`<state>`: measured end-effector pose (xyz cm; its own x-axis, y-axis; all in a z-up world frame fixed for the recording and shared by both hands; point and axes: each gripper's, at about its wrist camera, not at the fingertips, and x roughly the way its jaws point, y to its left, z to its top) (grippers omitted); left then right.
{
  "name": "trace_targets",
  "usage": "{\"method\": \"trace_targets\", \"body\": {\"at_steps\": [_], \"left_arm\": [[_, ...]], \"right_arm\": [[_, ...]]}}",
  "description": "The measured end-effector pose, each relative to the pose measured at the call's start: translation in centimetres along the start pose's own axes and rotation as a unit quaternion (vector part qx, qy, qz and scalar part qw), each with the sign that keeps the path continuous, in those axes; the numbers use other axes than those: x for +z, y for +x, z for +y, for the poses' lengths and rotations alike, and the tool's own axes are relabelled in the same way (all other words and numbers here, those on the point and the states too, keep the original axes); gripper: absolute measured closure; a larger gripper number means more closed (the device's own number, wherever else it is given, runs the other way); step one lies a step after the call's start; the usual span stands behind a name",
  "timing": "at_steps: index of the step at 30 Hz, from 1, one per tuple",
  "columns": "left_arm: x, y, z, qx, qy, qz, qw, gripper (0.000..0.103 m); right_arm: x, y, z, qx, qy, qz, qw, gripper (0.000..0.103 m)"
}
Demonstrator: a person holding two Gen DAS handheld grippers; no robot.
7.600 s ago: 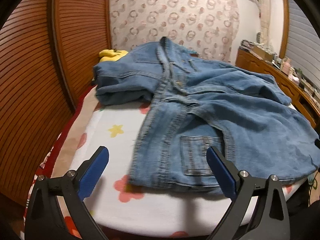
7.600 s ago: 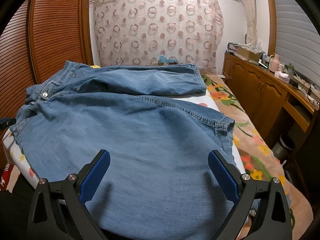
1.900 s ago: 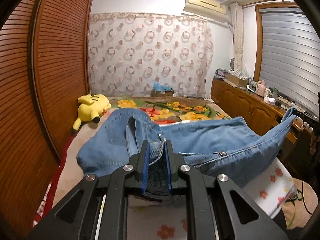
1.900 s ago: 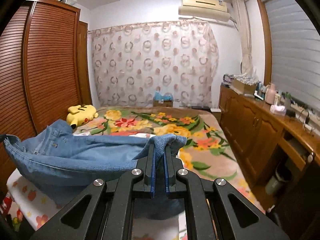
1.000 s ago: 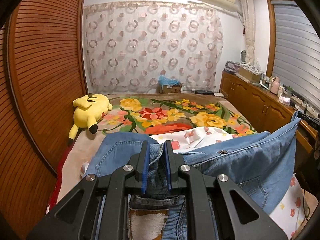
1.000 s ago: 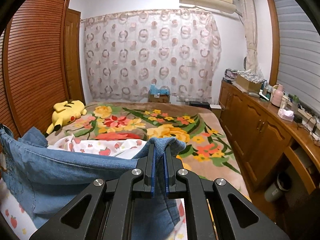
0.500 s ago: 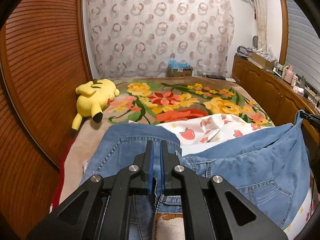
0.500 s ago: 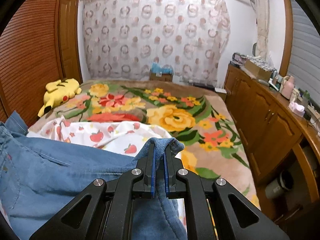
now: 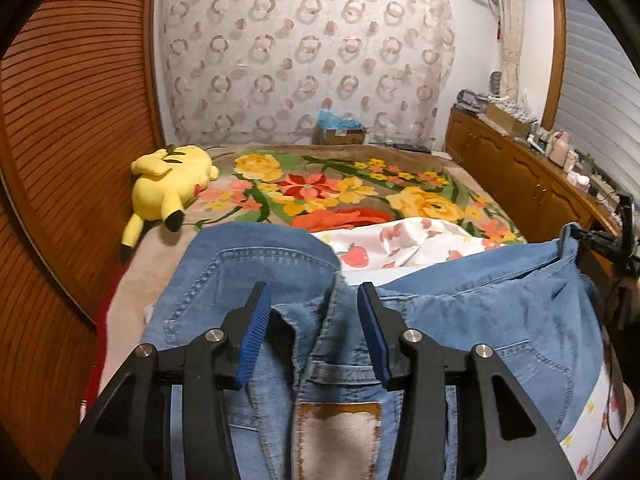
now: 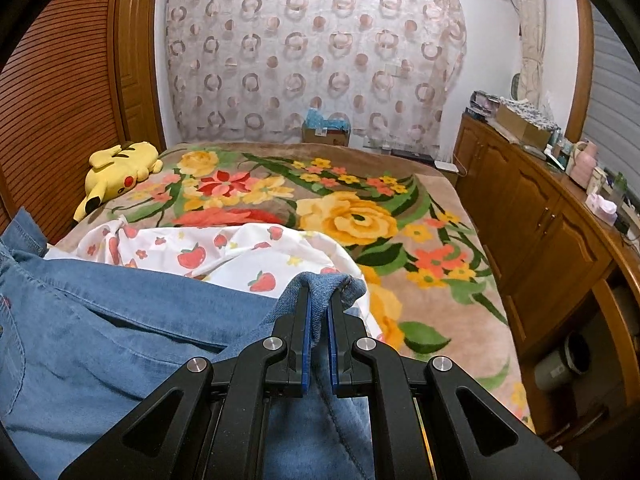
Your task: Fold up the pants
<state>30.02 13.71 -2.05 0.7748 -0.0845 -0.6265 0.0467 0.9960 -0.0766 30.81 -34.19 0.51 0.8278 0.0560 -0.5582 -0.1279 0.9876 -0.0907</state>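
Observation:
Blue denim pants (image 9: 480, 320) lie across the near end of the bed, waistband and leather patch (image 9: 336, 436) under my left gripper (image 9: 312, 300). Its jaws are opening; the waistband lies loose between the blue pads (image 9: 256, 320) with a gap on both sides. In the right wrist view my right gripper (image 10: 319, 300) is shut on a folded hem of the pants (image 10: 120, 340), lifted a little above the bed. The right gripper (image 9: 624, 236) also shows at the far right edge of the left wrist view, holding up that end.
A strawberry-print white sheet (image 10: 240, 252) lies under the pants on a floral blanket (image 10: 348, 216). A yellow plush toy (image 9: 168, 180) rests at the back left by the wooden slatted wall (image 9: 60, 160). Wooden cabinets (image 10: 540, 220) with clutter line the right side.
The left gripper's jaws have parted and let the waistband go; it now lies on the bed. Both grippers came down and forward over the bed. The right still grips the hem.

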Motion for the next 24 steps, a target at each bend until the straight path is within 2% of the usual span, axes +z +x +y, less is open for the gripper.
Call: {"method": "trace_targets", "body": {"at_steps": [7, 11, 13, 14, 24], "left_arm": [[-0.1, 2.4, -1.3, -0.015, 0.021, 0.039, 0.9989, 0.058], [-0.4, 3.1, -1.4, -0.014, 0.023, 0.053, 0.9982, 0.077], [-0.6, 2.6, -1.7, -0.01, 0.027, 0.049, 0.9984, 0.092], [-0.6, 2.2, -1.8, -0.01, 0.026, 0.045, 0.9986, 0.093], [1.2, -2.1, -0.7, 0.02, 0.018, -0.011, 0.9996, 0.095]], "right_arm": [[-0.3, 0.3, 0.1, 0.004, 0.006, -0.002, 1.0, 0.096], [-0.5, 0.3, 0.1, 0.004, 0.006, -0.002, 1.0, 0.096], [-0.5, 0.4, 0.1, 0.004, 0.006, -0.003, 1.0, 0.096], [-0.5, 0.4, 0.1, 0.003, 0.006, -0.004, 1.0, 0.096], [-0.5, -1.0, -0.1, -0.004, 0.02, -0.042, 0.999, 0.097]]}}
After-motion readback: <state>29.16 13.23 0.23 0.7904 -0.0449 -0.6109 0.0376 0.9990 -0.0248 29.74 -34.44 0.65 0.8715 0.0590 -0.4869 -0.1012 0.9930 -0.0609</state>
